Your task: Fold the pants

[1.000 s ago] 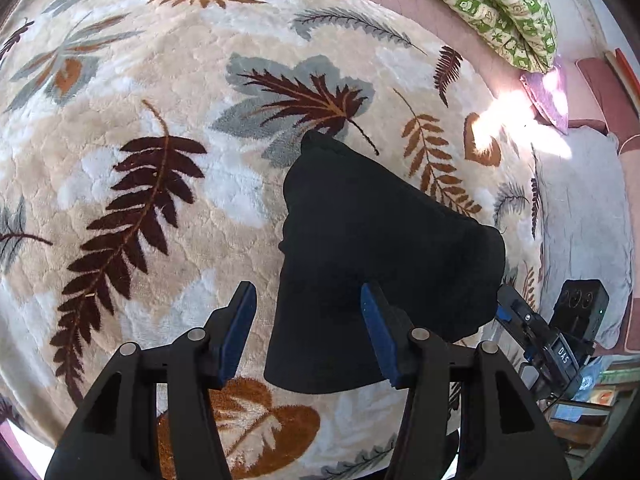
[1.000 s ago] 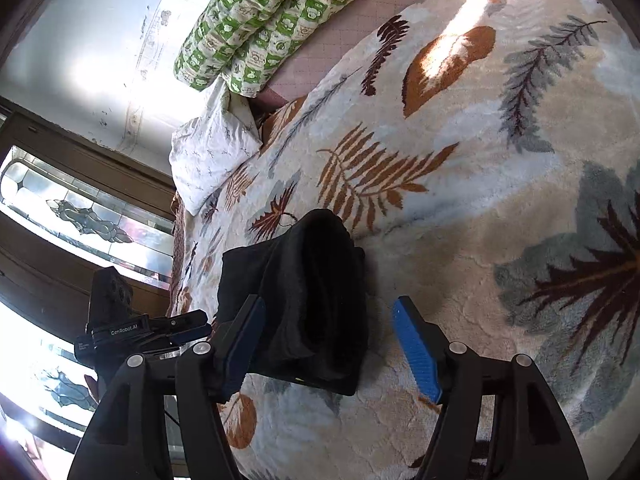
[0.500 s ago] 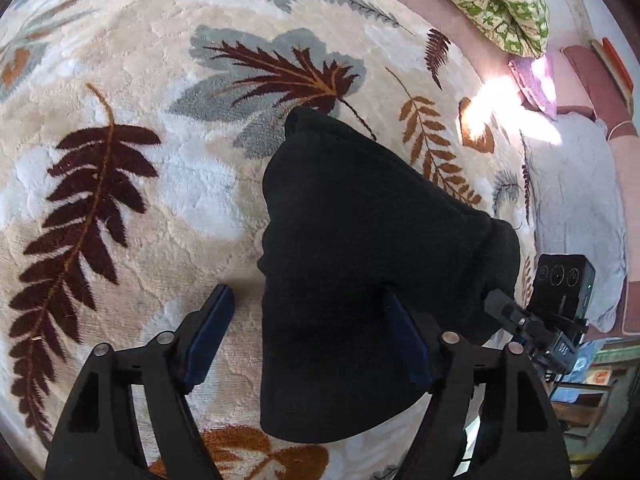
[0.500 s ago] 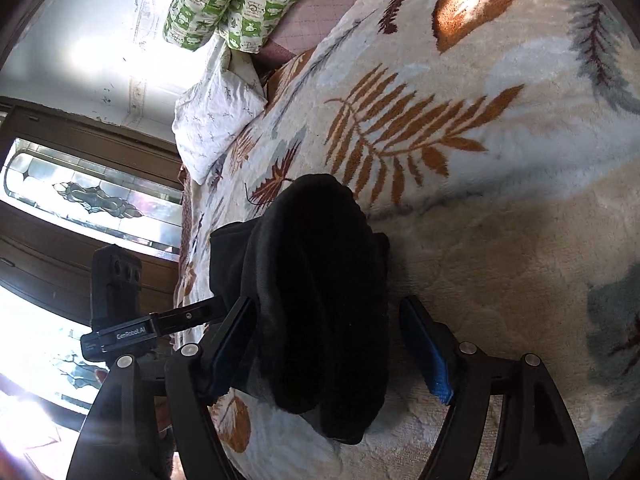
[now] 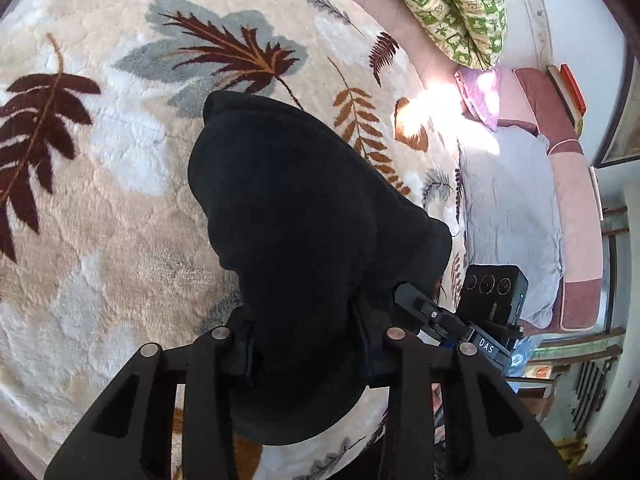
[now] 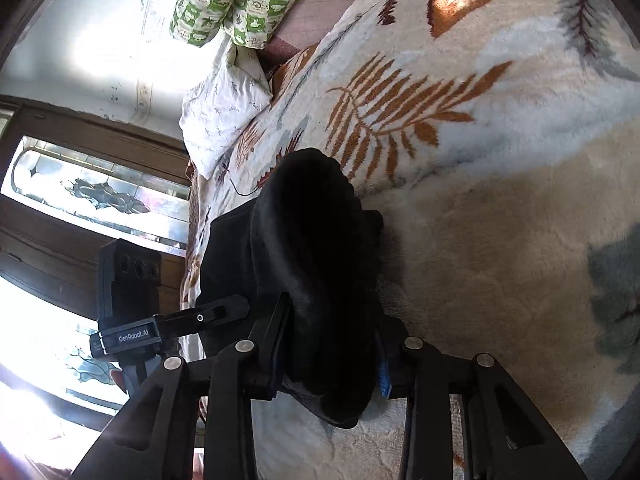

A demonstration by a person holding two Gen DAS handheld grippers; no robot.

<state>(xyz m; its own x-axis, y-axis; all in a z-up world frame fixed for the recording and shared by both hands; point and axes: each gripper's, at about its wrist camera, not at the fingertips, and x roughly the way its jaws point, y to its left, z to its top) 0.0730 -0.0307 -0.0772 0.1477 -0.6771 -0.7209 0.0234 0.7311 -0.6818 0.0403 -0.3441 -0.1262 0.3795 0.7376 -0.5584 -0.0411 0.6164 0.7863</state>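
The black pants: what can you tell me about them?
The black pants look thick, soft and fleecy, with no visible pattern. They are bunched into a folded bundle on the leaf-patterned blanket. The left tool and right tool each pinch the cloth at the near end.

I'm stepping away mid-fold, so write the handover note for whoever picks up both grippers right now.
Left gripper: shut on the near edge of the black fleece pants.
Right gripper: shut on the same pants, at the other end of that near edge.
Pants: a compact, already folded bundle lying on the cream leaf-patterned plush blanket.
Done: earlier folds made, both grips set.
Left: probably carry the held edge over for a further fold, release, then smooth flat.
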